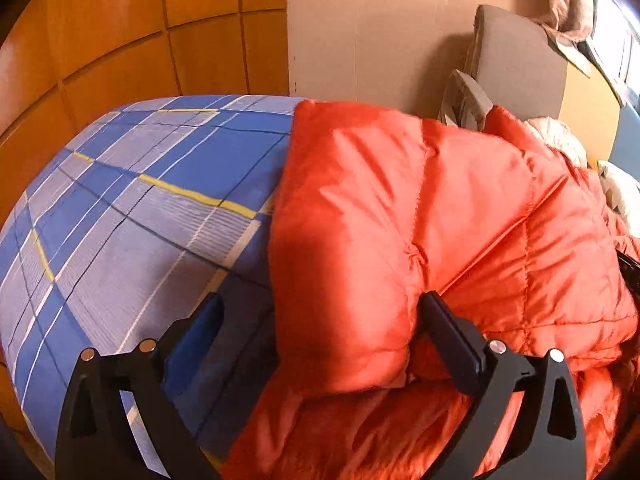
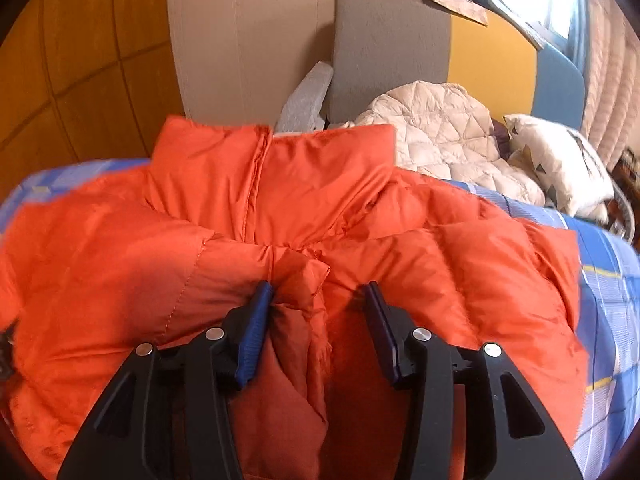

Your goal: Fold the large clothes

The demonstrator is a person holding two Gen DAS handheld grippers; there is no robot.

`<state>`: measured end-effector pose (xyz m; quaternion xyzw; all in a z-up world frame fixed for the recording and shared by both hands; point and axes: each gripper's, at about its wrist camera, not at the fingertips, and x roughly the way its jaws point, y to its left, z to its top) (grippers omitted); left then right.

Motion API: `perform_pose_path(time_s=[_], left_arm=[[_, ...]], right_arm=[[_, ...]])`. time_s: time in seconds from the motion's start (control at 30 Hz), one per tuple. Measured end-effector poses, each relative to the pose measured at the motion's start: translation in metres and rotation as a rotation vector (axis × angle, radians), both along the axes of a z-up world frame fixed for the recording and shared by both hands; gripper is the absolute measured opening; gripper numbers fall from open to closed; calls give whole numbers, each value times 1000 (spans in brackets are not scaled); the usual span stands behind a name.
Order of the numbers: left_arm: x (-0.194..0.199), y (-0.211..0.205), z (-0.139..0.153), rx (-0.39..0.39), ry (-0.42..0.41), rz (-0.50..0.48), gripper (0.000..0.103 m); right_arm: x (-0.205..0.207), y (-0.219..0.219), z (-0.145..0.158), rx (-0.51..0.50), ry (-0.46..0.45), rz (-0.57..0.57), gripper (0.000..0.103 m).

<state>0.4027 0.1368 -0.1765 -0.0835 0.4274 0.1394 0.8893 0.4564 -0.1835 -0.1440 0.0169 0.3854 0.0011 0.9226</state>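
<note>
Orange puffer jacket (image 2: 280, 208) lies on plaid bedsheet (image 1: 140, 200). Left gripper (image 1: 320, 312) spread wide astride a padded fold, not clamping. Right gripper (image 2: 318, 292) half-open; a bunched fold sits between, grip unclear.

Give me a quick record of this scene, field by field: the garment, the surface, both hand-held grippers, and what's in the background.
garment: orange puffer jacket, collar at the far side
surface: blue plaid bedsheet
left hand-held gripper: jaws wide open, straddling a puffy folded edge of the jacket
right hand-held gripper: jaws partly open over a bunched fold of jacket fabric; grip unclear
background: cream quilted jacket, patterned pillow, grey cushion
</note>
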Motion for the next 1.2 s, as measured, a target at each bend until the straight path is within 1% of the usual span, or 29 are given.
perform_pose_path(time_s=[0.03, 0.07, 0.1, 0.13, 0.2, 0.3, 0.37, 0.43, 0.47, 0.5, 0.6, 0.63, 0.67, 0.73, 0.8, 0.9, 1.1, 1.2], left_arm=[[-7, 2, 4, -19, -15, -1, 98], [-14, 3, 9, -36, -39, -5, 98], [-19, 2, 13, -40, -58, -8, 98], [-24, 0, 19, -34, -83, -14, 98], [-24, -5, 25, -9, -89, -24, 98], [-10, -10, 24, 26, -52, -16, 98], [5, -10, 14, 78, 12, 8, 98], [15, -10, 4, 96, 57, 7, 99], [18, -8, -2, 100, 57, 2, 101], [18, -8, -4, 103, 52, 0, 101], [21, -6, -11, 74, 62, -11, 101], [20, -5, -10, 65, 58, -8, 101], [18, -4, -9, 59, 54, -6, 101], [8, -3, -3, 53, 38, -2, 101], [-8, -4, 5, 33, 17, -12, 101], [-28, -7, 13, 22, -8, -34, 101], [-63, -28, 16, 25, 20, -147, 101], [-81, -34, 13, 23, 48, -176, 101]], right_arm=[[-8, -4, 6, 26, -13, 2, 47], [-13, -5, 9, 29, -20, 4, 51], [-24, -5, 14, 21, -34, 17, 52], [-29, -4, 16, 14, -39, 30, 53], [-37, 5, 17, -20, -31, 68, 53], [-31, 12, 5, -105, 21, 56, 53], [-25, 9, -5, -112, 55, 30, 53], [-22, 8, -12, -137, 55, 28, 54], [-21, 11, -15, -176, 42, 32, 57], [-22, 14, -19, -206, 27, 36, 59], [-20, 11, -24, -205, 20, 29, 63], [-19, 9, -23, -203, 24, 19, 67], [-18, 7, -22, -201, 27, 9, 73], [-21, 3, -18, -182, 35, -9, 78], [-28, -1, -11, -151, 46, -20, 78], [-38, -1, -3, -145, 51, -20, 78], [-73, 9, 20, -161, 44, 17, 78], [-91, 11, 28, -159, 39, 27, 78]])
